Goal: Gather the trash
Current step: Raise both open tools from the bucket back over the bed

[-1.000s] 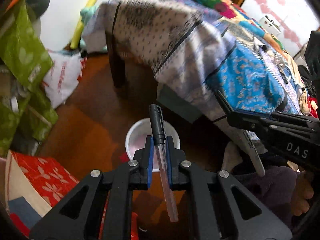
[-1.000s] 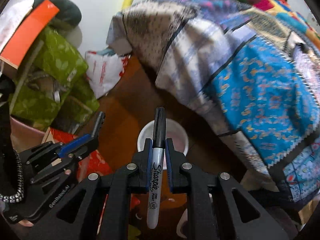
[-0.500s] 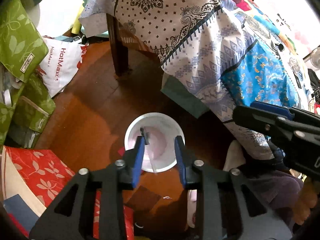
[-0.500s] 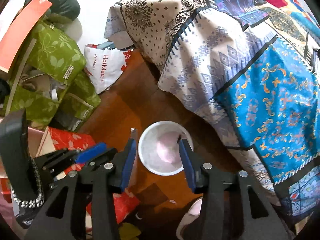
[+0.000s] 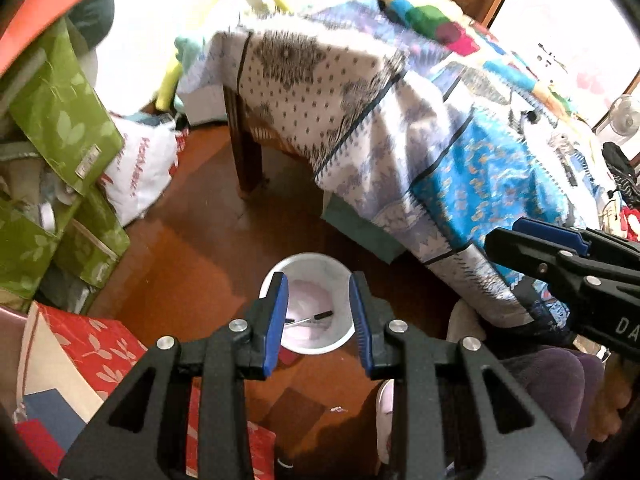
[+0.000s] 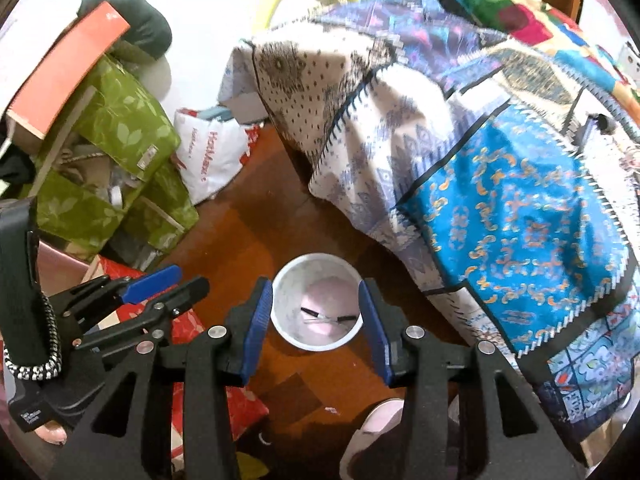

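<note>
White bin (image 5: 308,280) stands on the wooden floor (image 5: 192,248) beside the cloth-draped bed (image 6: 500,184) — two pens (image 6: 329,317) lie inside. Above it, left tongs (image 5: 318,316) and right tongs (image 6: 316,320) both gape wide — empty.

Two pens (image 6: 328,317) lie in the bin (image 6: 316,344) on the floor (image 6: 248,232), beside the table's (image 6: 460,128) corner, bags (image 6: 120,168) left.

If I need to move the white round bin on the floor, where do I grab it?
Grip the white round bin by its thin upright rim, from straight above, one finger inside and one outside. Its mouth is open upward and too wide to span. Both grippers, left and right, hang open above it.
</note>
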A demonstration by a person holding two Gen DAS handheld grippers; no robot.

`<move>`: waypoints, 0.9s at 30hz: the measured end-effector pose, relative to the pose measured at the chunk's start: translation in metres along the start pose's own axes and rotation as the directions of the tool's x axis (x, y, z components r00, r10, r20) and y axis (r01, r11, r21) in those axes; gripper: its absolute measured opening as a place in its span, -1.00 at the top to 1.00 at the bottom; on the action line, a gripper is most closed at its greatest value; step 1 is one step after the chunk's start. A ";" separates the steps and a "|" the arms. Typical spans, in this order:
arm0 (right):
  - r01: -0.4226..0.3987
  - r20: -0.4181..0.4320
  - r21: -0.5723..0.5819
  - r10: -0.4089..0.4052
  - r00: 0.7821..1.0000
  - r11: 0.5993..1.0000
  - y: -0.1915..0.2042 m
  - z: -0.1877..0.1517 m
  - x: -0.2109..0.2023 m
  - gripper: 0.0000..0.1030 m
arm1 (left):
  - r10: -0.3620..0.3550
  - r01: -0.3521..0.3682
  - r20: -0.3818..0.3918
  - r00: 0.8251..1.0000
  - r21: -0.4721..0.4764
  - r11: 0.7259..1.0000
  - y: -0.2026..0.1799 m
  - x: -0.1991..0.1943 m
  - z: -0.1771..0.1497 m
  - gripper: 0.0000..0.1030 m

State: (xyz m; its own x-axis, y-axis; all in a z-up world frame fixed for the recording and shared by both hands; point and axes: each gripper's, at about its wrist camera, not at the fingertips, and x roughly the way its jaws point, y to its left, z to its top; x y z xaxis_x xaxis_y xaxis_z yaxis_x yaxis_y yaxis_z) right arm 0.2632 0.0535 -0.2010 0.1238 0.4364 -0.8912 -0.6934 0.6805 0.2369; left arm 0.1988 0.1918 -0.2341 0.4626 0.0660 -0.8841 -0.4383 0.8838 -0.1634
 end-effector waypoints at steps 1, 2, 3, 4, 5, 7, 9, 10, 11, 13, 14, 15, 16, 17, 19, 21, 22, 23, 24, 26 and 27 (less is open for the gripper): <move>0.000 0.012 0.000 0.000 1.000 1.000 0.000 -0.001 -0.005 0.20 | 0.001 -0.001 0.019 1.000 0.004 1.000 -0.002 -0.009 0.000 0.42; 0.001 0.030 0.000 -0.001 1.000 1.000 0.000 -0.002 -0.014 0.20 | 0.001 -0.001 0.038 0.999 0.009 1.000 -0.005 -0.020 -0.001 0.42; 0.001 0.053 -0.003 -0.001 0.999 1.000 0.000 -0.004 -0.024 0.20 | 0.003 -0.004 0.056 0.998 0.014 1.000 -0.008 -0.028 -0.001 0.42; 0.002 0.067 -0.004 -0.002 0.998 1.000 0.002 -0.004 -0.030 0.20 | 0.005 -0.006 0.071 0.997 0.019 1.000 -0.010 -0.035 -0.001 0.42; 0.005 0.088 -0.005 -0.004 0.996 1.000 0.002 -0.006 -0.039 0.20 | 0.007 -0.009 0.090 0.996 0.025 1.000 -0.013 -0.044 -0.001 0.42; 0.012 0.129 -0.009 -0.011 0.992 1.000 0.004 -0.009 -0.058 0.20 | 0.015 -0.021 0.132 0.991 0.042 0.999 -0.023 -0.063 -0.003 0.42; 0.021 0.171 -0.014 -0.019 0.985 1.000 0.004 -0.014 -0.076 0.20 | 0.002 -0.012 0.172 0.985 0.054 0.998 -0.030 -0.082 -0.005 0.41; 0.026 0.194 -0.014 -0.023 0.981 1.000 0.004 -0.017 -0.086 0.20 | -0.001 -0.010 0.188 0.982 0.056 0.998 -0.033 -0.090 -0.005 0.38; 0.029 0.215 -0.014 -0.026 0.976 0.999 0.004 -0.020 -0.096 0.20 | -0.009 -0.004 0.209 0.978 0.059 0.998 -0.037 -0.100 -0.006 0.37; 0.034 0.259 -0.012 -0.030 0.965 0.999 0.002 -0.027 -0.116 0.20 | -0.016 -0.002 0.247 0.969 0.072 0.997 -0.046 -0.117 -0.008 0.37; 0.040 0.278 -0.011 -0.035 0.960 0.999 0.001 -0.030 -0.124 0.20 | -0.019 -0.003 0.269 0.963 0.080 0.997 -0.052 -0.127 -0.009 0.37; 0.049 0.305 -0.011 -0.043 0.951 0.999 0.000 -0.034 -0.136 0.20 | -0.022 -0.004 0.289 0.957 0.088 0.996 -0.058 -0.137 -0.010 0.37; 0.058 0.326 -0.012 -0.051 0.944 0.998 -0.001 -0.038 -0.144 0.20 | -0.027 -0.001 0.304 0.952 0.094 0.996 -0.062 -0.144 -0.012 0.37; 0.065 0.345 -0.011 -0.058 0.937 0.998 -0.002 -0.041 -0.153 0.20 | -0.037 0.005 0.320 0.947 0.101 0.995 -0.067 -0.151 -0.013 0.36; 0.080 0.393 -0.002 -0.073 0.916 0.997 -0.004 -0.050 -0.173 0.20 | -0.057 0.017 0.354 0.934 0.115 0.993 -0.078 -0.168 -0.015 0.32; 0.090 0.434 0.007 -0.084 0.897 0.996 -0.007 -0.056 -0.191 0.20 | -0.069 0.020 0.387 0.919 0.130 0.991 -0.089 -0.182 -0.017 0.27; 0.094 0.450 0.013 -0.090 0.889 0.996 -0.009 -0.059 -0.198 0.20 | -0.078 0.022 0.405 0.911 0.139 0.990 -0.095 -0.189 -0.019 0.24; 0.099 0.467 0.020 -0.097 0.879 0.995 -0.010 -0.062 -0.206 0.20 | -0.088 0.027 0.419 0.904 0.149 0.988 -0.101 -0.196 -0.019 0.20; 0.105 0.484 0.027 -0.105 0.869 0.994 -0.012 -0.065 -0.213 0.20 | -0.094 0.028 0.429 0.898 0.158 0.987 -0.106 -0.201 -0.020 0.18; 0.116 0.518 0.040 -0.119 0.847 0.993 -0.016 -0.071 -0.229 0.20 | -0.111 0.032 0.451 0.886 0.180 0.983 -0.118 -0.212 -0.021 0.13; 0.120 0.533 0.050 -0.128 0.836 0.992 -0.019 -0.074 -0.237 0.20 | -0.121 0.036 0.458 0.881 0.190 0.981 -0.124 -0.216 -0.021 0.12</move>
State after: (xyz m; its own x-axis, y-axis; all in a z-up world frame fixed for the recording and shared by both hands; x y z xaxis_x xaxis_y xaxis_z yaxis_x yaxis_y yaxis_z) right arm 0.1950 -0.1064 -0.0229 0.5710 0.5916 -0.5692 -0.6373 0.7565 0.1469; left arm 0.1368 0.0585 -0.0317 0.8134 0.1634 -0.5583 -0.2672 0.9574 -0.1091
